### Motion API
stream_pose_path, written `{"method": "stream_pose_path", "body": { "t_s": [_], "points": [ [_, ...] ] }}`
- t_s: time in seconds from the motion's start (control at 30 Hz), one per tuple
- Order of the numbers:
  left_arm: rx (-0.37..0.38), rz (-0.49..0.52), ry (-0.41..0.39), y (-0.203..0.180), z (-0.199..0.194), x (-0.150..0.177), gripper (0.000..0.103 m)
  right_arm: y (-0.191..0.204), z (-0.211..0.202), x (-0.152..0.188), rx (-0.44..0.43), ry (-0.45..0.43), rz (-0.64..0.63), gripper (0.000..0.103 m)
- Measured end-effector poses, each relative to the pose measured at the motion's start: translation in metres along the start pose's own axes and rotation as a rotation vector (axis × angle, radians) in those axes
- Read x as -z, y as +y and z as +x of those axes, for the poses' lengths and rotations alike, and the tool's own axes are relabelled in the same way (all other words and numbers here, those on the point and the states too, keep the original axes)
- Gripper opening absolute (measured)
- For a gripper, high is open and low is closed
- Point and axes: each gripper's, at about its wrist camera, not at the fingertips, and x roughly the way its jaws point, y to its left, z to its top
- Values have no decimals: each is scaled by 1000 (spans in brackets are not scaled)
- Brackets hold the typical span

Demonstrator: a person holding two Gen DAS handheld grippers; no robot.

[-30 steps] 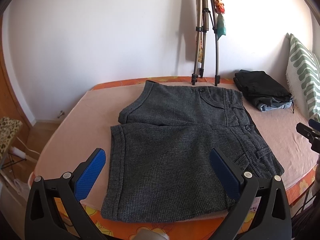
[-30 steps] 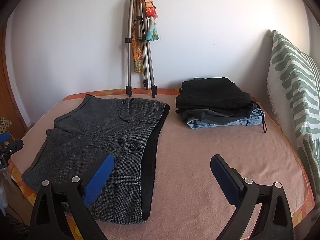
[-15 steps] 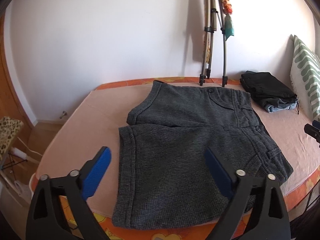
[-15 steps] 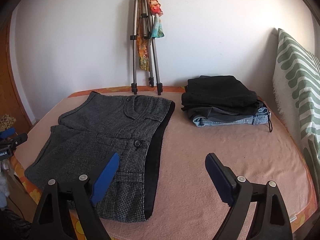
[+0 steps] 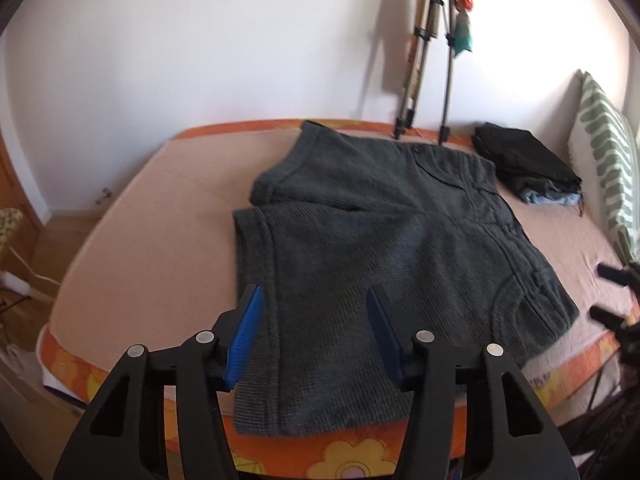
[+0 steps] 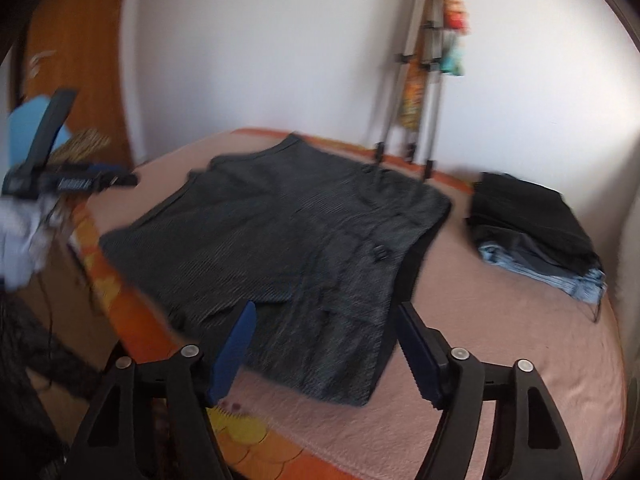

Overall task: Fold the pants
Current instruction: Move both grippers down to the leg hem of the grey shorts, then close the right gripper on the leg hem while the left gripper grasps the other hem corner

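Dark grey checked shorts (image 5: 380, 248) lie flat and spread on the pink bed sheet (image 5: 160, 248), legs to the left, waistband to the right; they also show in the right wrist view (image 6: 288, 240). My left gripper (image 5: 314, 300) is open and empty, above the near leg hem. My right gripper (image 6: 324, 310) is open and empty, above the near waistband corner. The right gripper shows at the right edge of the left wrist view (image 5: 616, 296); the left gripper shows at the left in the right wrist view (image 6: 72, 180).
A stack of folded dark clothes and jeans (image 6: 532, 232) sits at the back right of the bed. A tripod (image 5: 428, 60) leans on the white wall. A green-patterned pillow (image 5: 608, 168) stands at the right. The bed's orange flowered edge (image 5: 340, 452) runs in front.
Both grippers have narrowed their opening and moved in toward the shorts. The right wrist view has swung left and is blurred by motion.
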Motion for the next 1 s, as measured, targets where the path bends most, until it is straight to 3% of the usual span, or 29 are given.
{"method": "stream_pose_path", "body": {
  "t_s": [0.1,0.37,0.47,0.53,0.73,0.8,0.9,1.0],
  "points": [
    [42,27,22,-7,1,2,52,16,13,9,-64,71,-71,61],
    [111,136,125,-20,13,20,52,35,41,20,-117,187,-169,60],
    [139,132,141,-19,16,27,52,41,46,24,-98,214,-201,54],
    [153,135,154,-19,18,32,52,41,50,23,-87,228,-203,44],
    [200,176,160,-29,18,36,53,30,53,13,-92,222,-147,20],
    [221,202,153,-36,15,37,61,28,53,10,-88,217,-137,14],
    [248,263,147,-48,11,41,63,26,51,2,-74,194,-128,10],
    [223,352,136,-63,11,46,63,24,47,-8,-59,163,-110,8]
  ]
}}
